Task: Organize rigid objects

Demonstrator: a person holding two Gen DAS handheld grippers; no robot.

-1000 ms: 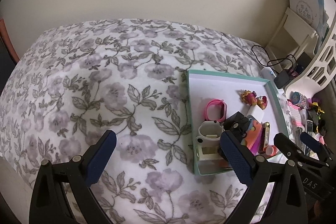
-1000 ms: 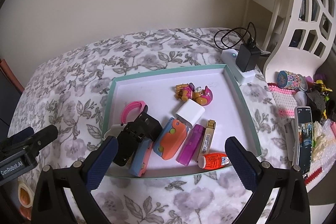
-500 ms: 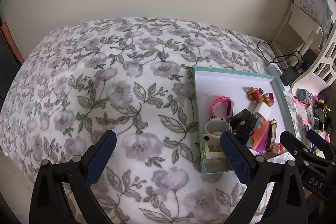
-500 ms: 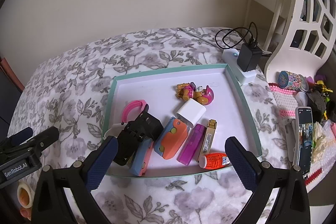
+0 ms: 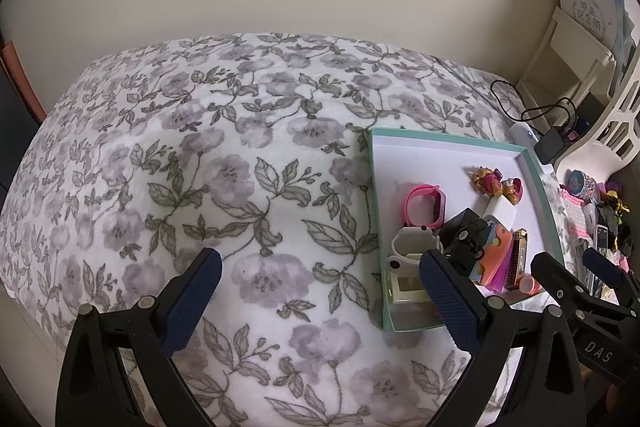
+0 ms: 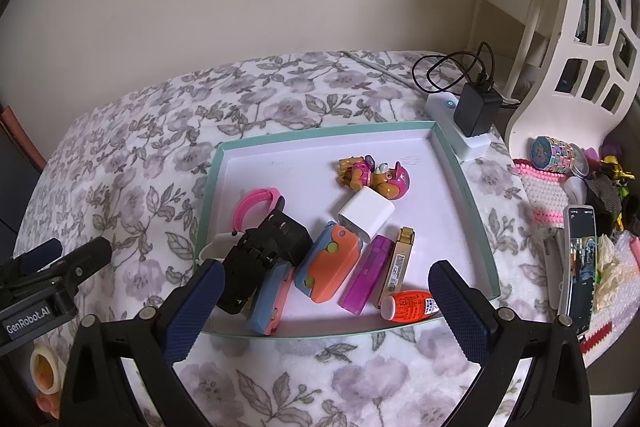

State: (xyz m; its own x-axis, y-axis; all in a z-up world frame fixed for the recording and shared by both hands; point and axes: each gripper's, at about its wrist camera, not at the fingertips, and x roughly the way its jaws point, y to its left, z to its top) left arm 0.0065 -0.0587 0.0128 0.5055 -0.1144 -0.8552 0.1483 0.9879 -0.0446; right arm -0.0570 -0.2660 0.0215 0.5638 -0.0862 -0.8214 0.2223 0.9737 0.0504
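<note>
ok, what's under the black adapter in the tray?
The black adapter lies on a white strap piece and the blue-and-pink case, with the pink band just behind. Anything directly beneath it in the tray is hidden.

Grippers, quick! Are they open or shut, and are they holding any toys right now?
Left gripper: open, holding nothing, above the flowered blanket.
Right gripper: open, holding nothing, at the teal tray.

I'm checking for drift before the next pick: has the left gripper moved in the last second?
Yes. In its own view the teal tray has slid right and shrunk slightly, so the left gripper has backed away and turned left; its jaws stand open.
</note>
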